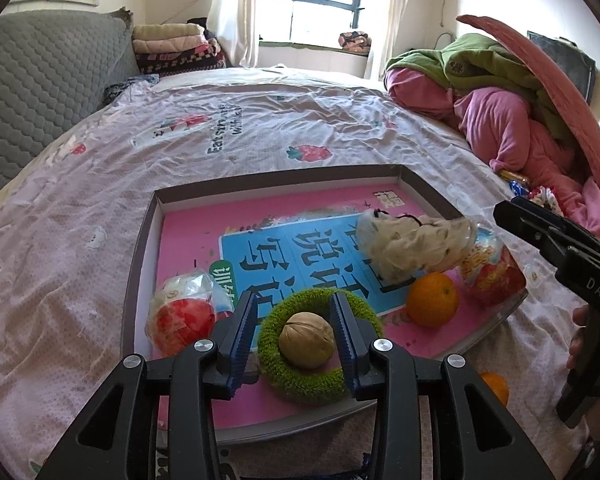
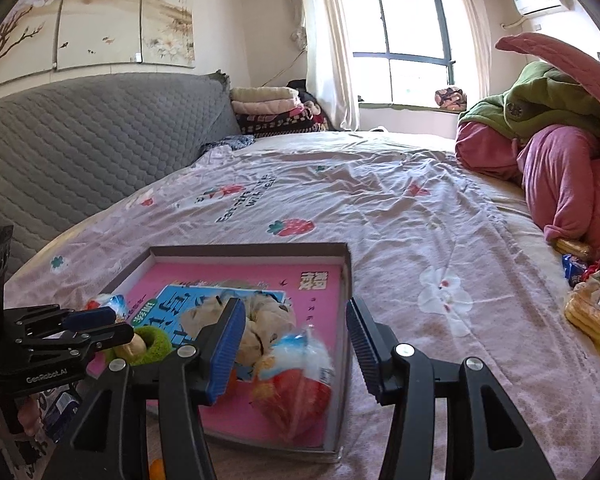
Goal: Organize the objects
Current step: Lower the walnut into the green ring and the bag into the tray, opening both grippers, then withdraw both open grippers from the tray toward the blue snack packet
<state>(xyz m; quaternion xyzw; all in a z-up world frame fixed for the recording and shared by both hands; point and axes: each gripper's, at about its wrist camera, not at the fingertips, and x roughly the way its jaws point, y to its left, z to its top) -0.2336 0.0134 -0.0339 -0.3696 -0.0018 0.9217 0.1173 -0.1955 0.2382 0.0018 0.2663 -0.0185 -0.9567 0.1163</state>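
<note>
Left wrist view: a walnut (image 1: 307, 339) is seen lying in the hole of a green fuzzy ring (image 1: 320, 346), between the blue pads of the left gripper (image 1: 296, 330); the jaws are spread, with a gap visible on each side of the nut. The ring rests at the near edge of a shallow box lid (image 1: 140, 264) set on the bedsheet (image 1: 100, 184). An orange (image 1: 432, 299), two wrapped snack packets and a bagged cream item are also kept in the lid. The right gripper (image 2: 296, 344) is held open above the lid's right side, nothing being pinched.
</note>
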